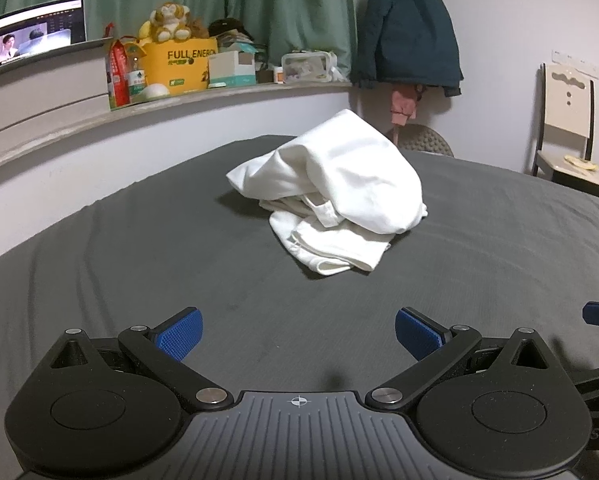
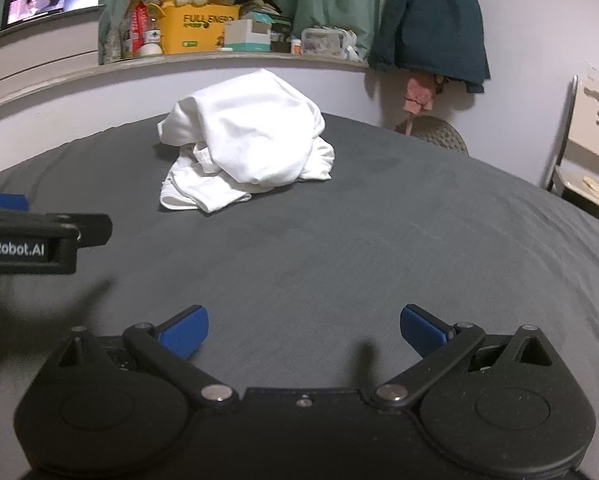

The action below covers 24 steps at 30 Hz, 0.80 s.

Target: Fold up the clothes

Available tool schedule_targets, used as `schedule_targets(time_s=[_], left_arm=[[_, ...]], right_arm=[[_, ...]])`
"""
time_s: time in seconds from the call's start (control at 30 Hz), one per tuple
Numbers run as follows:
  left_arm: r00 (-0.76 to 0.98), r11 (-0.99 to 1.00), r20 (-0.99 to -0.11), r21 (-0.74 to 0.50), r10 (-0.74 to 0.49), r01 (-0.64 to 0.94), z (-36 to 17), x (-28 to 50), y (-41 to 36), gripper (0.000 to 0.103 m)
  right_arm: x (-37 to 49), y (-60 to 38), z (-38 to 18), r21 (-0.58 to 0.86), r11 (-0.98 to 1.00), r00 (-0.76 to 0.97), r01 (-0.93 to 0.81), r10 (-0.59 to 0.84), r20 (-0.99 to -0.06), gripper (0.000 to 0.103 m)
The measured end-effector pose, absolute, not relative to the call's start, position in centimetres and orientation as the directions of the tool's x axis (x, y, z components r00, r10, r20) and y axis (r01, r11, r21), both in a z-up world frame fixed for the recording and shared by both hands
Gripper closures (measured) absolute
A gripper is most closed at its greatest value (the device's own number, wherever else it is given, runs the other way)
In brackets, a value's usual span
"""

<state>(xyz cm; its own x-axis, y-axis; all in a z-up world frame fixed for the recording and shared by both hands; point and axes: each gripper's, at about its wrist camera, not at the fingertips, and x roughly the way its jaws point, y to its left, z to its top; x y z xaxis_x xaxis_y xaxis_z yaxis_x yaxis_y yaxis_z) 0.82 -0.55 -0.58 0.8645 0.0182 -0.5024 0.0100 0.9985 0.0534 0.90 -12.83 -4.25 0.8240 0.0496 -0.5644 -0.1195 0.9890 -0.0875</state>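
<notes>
A white garment (image 1: 335,196) lies in a crumpled heap on the dark grey bed sheet (image 1: 139,264), well ahead of both grippers. From the right wrist the same white garment (image 2: 247,148) sits ahead and to the left. My left gripper (image 1: 298,334) hovers low over the sheet with its blue pads (image 1: 179,338) wide apart and nothing between them. My right gripper (image 2: 304,330) is open too, also empty, near the front of the bed. The left gripper's body (image 2: 27,240) shows at the left edge of the right wrist view.
A curved ledge (image 1: 179,106) behind the bed holds a laptop (image 1: 31,42), a yellow box (image 1: 181,66) with a plush toy, and small boxes. Green curtains hang behind. A dark jacket (image 1: 407,28) hangs at the wall, a chair (image 1: 571,140) stands at right.
</notes>
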Motion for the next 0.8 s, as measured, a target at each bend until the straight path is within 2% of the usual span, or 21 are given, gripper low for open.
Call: schedule_targets(time_s=[0.1,0.17,0.37,0.43,0.53,0.6,0.67,0.73,0.77,0.8], left_arm=[[0.874,0.997,-0.481,0.066,0.067,-0.040,-0.5,1.1,0.3,0.000],[0.876,0.993,-0.469,0.072,0.115,-0.092,-0.4,1.3,1.2,0.000],[0.860,0.974,-0.474,-0.020,0.190,-0.227,-0.4,1.8,4.7,0.000],[0.856,0.968,-0.479,-0.045,0.195,-0.246,-0.6,2.0,5.3,0.000],[0.849,0.962,-0.489,-0.064,0.201,-0.265,-0.9,2.3,5.9,0.000],[0.841,0.959,-0.500,-0.070,0.205,-0.275,-1.2,2.7,6.2,0.000],[0.831,0.947,-0.515,-0.104,0.210,-0.303,-1.5,2.8,6.9,0.000],[0.823,0.932,-0.528,-0.143,0.211,-0.332,-1.8,2.9,7.6,0.000],[0.820,0.925,-0.532,-0.162,0.211,-0.343,-2.0,3.0,7.9,0.000],[0.818,0.918,-0.536,-0.180,0.210,-0.354,-2.1,3.1,8.2,0.000]], right_arm=[[2.3,-11.9,-3.3,-0.145,0.979,0.839,-0.144,0.043,-0.543,0.000],[3.7,-10.8,-1.9,-0.182,0.967,0.866,-0.177,0.066,-0.495,0.000],[10.8,-5.0,1.1,-0.300,0.913,0.894,-0.275,0.128,-0.430,0.001],[13.4,-2.7,1.4,-0.340,0.897,0.893,-0.284,0.119,-0.433,0.011],[17.0,0.4,0.9,-0.367,0.886,0.880,-0.284,0.089,-0.467,0.020],[18.8,1.8,0.3,-0.395,0.873,0.868,-0.285,0.061,-0.492,0.021],[20.3,3.1,-0.4,-0.431,0.858,0.858,-0.280,0.023,-0.513,0.034],[21.6,3.9,-1.0,-0.453,0.849,0.843,-0.271,-0.019,-0.538,0.063],[22.2,4.2,-1.1,-0.452,0.851,0.829,-0.269,-0.034,-0.558,0.067],[22.6,4.1,-1.0,-0.430,0.863,0.820,-0.264,-0.035,-0.571,0.078]])
